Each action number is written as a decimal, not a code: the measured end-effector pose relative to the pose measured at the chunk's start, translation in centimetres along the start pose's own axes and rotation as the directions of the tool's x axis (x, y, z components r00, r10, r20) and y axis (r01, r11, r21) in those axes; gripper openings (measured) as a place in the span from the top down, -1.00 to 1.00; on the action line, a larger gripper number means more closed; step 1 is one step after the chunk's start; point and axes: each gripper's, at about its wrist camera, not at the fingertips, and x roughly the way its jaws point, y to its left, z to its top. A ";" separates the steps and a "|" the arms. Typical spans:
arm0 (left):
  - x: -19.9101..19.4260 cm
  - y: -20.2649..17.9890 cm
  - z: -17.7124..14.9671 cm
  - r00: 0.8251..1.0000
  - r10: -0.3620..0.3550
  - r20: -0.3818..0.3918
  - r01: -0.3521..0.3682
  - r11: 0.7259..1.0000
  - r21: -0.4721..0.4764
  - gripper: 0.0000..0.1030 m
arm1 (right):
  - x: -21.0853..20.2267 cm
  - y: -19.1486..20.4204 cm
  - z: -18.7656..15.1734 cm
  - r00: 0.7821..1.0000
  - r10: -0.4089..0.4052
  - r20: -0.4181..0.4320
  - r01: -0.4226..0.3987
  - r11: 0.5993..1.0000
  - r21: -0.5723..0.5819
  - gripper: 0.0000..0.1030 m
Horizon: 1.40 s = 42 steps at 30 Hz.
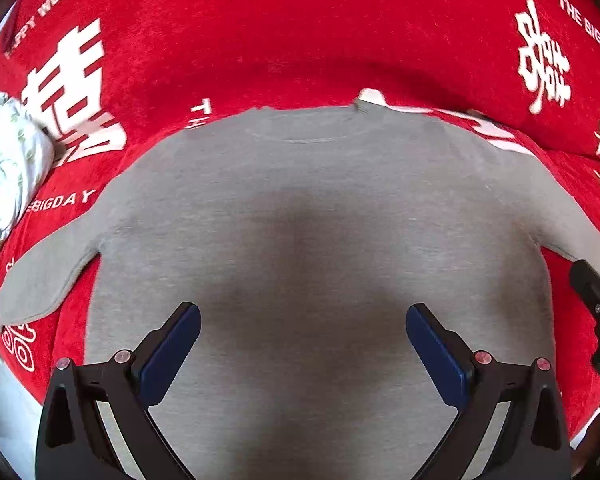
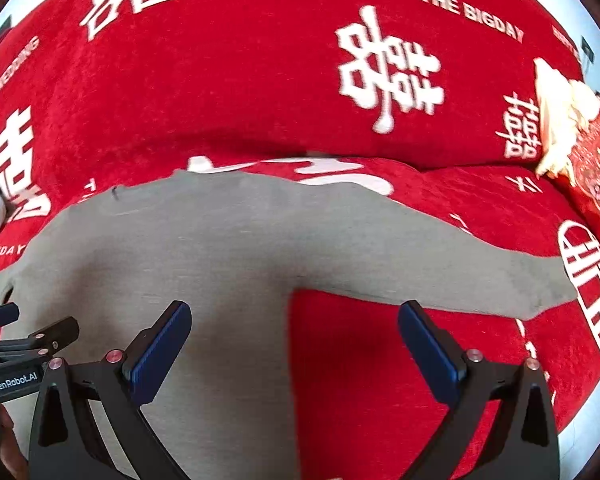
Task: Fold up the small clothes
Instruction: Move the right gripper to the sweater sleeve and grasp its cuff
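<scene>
While the grey top point(image 1: 308, 216) lies flat and spread out on the red cover point(image 1: 284, 40), a bundle of pale printed cloth point(image 1: 8, 168) sits off its left sleeve point(image 1: 40, 276), close to the cuff but not clearly touching it. In the right wrist view a cream-coloured thing point(image 2: 560, 120) and a red patterned packet point(image 2: 596, 168) rest at the far right, well apart from the right sleeve point(image 2: 460, 268).

The cover is plush, printed with white characters and English words, and rises in a padded bulge beyond the neckline point(image 1: 312, 132). A strip of pale surface point(image 2: 592, 412) shows past its near right edge.

The left gripper point(image 1: 303, 340) hangs over the middle of the top, jaws spread wide with nothing between them. The right gripper point(image 2: 294, 338) hangs over the top's right side edge below the armpit, jaws likewise released and empty. Both sleeves stick out sideways with bare cover around them.
</scene>
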 end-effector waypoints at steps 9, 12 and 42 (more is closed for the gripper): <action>-0.4 -4.0 0.8 1.000 -0.006 0.005 0.005 0.998 0.063 -1.00 | 0.1 -7.2 -0.4 0.998 -0.055 -0.011 0.056 0.992 0.116 -1.00; -0.7 -5.3 1.2 1.000 -0.012 0.010 0.011 0.996 0.086 -1.00 | 0.4 -10.2 -0.6 0.996 -0.084 -0.018 0.086 0.983 0.160 -1.00; 1.8 -11.0 2.3 0.999 -0.015 -0.030 0.019 0.991 0.134 -1.00 | 5.3 -33.2 -2.5 0.997 -0.069 0.030 0.041 0.825 0.564 0.85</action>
